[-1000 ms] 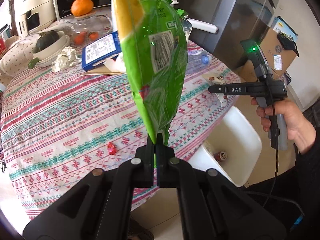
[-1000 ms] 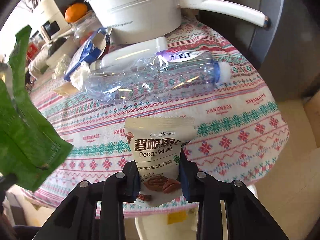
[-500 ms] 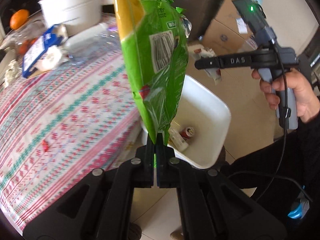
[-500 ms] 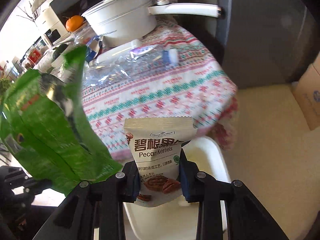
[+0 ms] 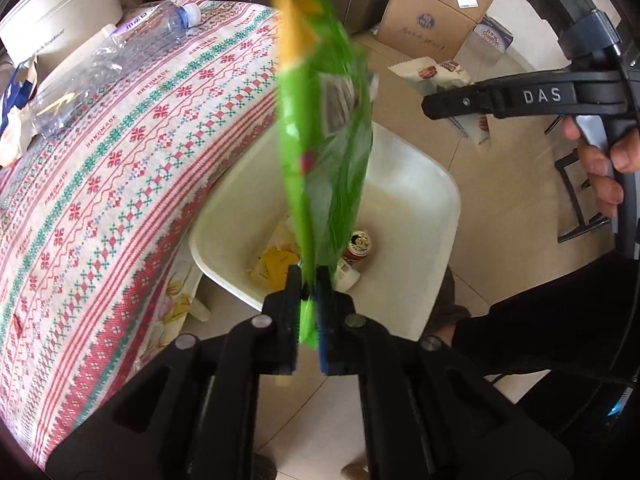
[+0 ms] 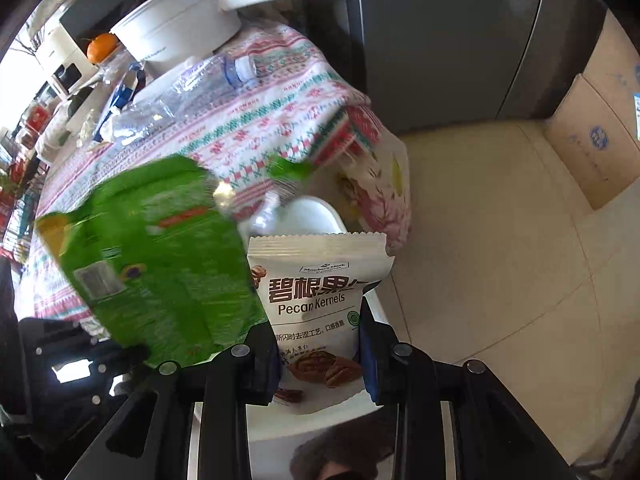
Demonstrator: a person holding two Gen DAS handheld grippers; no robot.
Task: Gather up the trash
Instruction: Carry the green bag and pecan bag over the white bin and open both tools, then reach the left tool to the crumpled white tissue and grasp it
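Observation:
My left gripper (image 5: pixel 308 292) is shut on the bottom edge of a green snack bag (image 5: pixel 324 128), which stands up over a white trash bin (image 5: pixel 420 216) on the floor beside the table. The bin holds a can (image 5: pixel 360 245) and wrappers. My right gripper (image 6: pixel 320 336) is shut on a white pecan kernels packet (image 6: pixel 316 292), held above the bin's rim (image 6: pixel 312 212). The green bag (image 6: pixel 160 264) shows blurred at the left of the right wrist view. The right gripper (image 5: pixel 432 106) also shows in the left wrist view, to the right of the bag.
A table with a patterned cloth (image 5: pixel 120 152) stands left of the bin, carrying a crushed plastic bottle (image 5: pixel 112 56) and a white pot (image 6: pixel 180 28). Cardboard boxes (image 5: pixel 432 12) and a dark fridge (image 6: pixel 440 40) stand beyond on the tiled floor.
Both grippers have swung from over the table to above the bin, carrying their packets. The green bag is now blurred and tilting, and the left jaws look slightly parted.

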